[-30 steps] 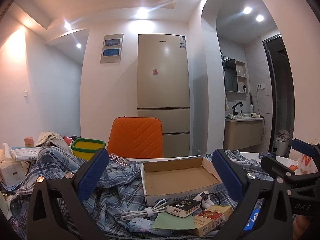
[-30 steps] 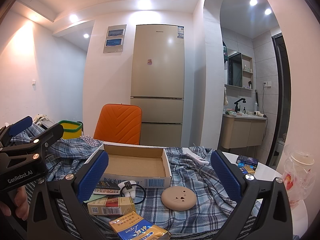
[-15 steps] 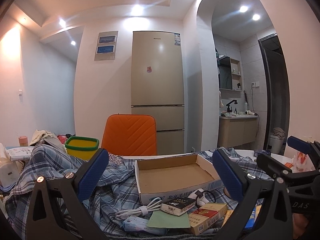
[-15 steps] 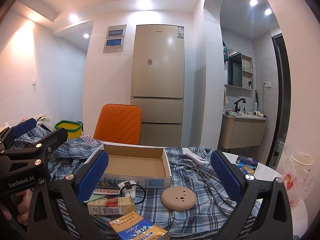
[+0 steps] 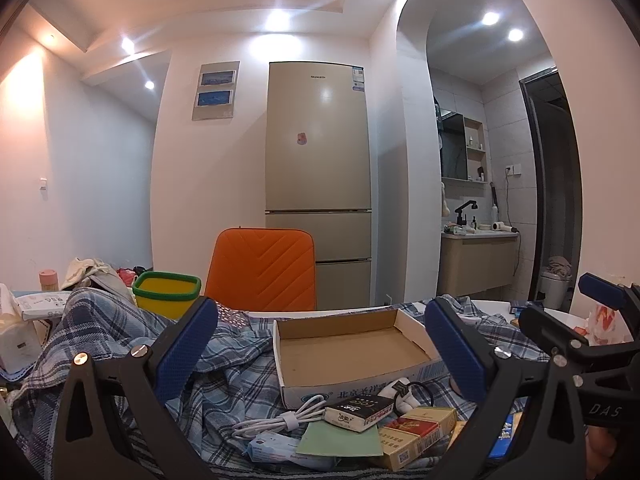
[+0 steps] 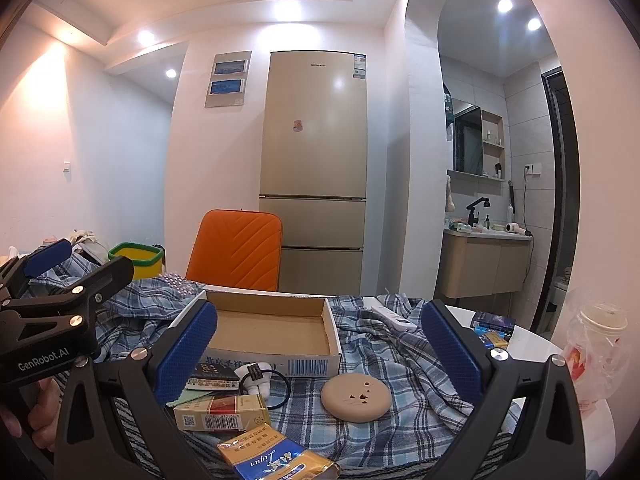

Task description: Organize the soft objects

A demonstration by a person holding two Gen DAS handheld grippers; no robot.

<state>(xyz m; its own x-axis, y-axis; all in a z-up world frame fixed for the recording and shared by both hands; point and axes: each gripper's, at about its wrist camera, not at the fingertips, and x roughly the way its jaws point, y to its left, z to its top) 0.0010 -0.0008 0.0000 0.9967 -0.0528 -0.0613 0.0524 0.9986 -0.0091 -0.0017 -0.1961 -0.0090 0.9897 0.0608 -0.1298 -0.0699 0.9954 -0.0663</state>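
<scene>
Both tongs are held above a cluttered tabletop [image 6: 532,344] and both stand wide open, with nothing between their blue pads. The left tongs [image 5: 320,344] look over the plaid cloth [image 5: 224,376], which lies crumpled across the tabletop and rises in a heap at the left. The right tongs [image 6: 320,344] look at the same cloth [image 6: 384,368] from the other side.

An empty box [image 5: 352,348] sits on the cloth, between the fingers in both views. Just in front of it lie a white cable [image 5: 280,420], a green card [image 5: 340,440] and some small packs [image 5: 416,432]. A round beige disc [image 6: 356,397] rests on the cloth near the box. A yellow bin [image 5: 166,294] with a green rim stands behind the heap, beside an orange chair [image 5: 264,268]. A fridge [image 5: 318,160] is at the far wall.
</scene>
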